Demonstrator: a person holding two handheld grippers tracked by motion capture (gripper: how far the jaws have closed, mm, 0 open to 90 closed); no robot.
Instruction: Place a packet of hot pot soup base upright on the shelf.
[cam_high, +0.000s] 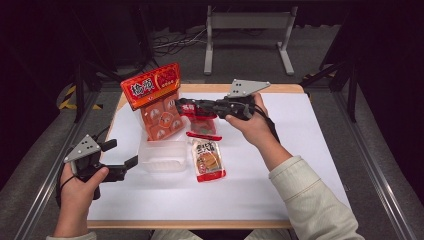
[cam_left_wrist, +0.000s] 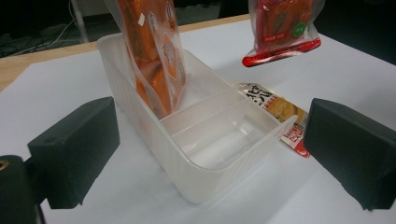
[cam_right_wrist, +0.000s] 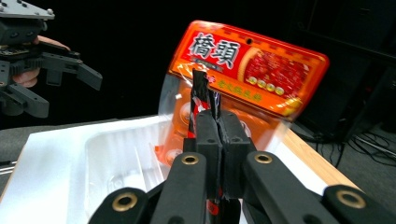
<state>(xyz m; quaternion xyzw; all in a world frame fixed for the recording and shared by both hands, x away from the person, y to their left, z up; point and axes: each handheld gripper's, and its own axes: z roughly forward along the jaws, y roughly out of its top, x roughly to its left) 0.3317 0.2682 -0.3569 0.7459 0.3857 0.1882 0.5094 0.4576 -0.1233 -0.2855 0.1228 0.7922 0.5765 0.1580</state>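
- The small red packet (cam_high: 201, 121) is held aloft by its top edge, just beside the clear plastic container (cam_high: 161, 159), apparently for carrying over to it.
- It is pinched between the pressed-together jaws of the right gripper (cam_high: 186, 106).
- The large orange packet (cam_high: 156, 101) is stood upright in the container's far compartment.
- The left gripper (cam_high: 122, 154) is kept spread and empty beside the container.
- Another packet (cam_high: 207, 160) is left flat on the table (cam_high: 280, 180).
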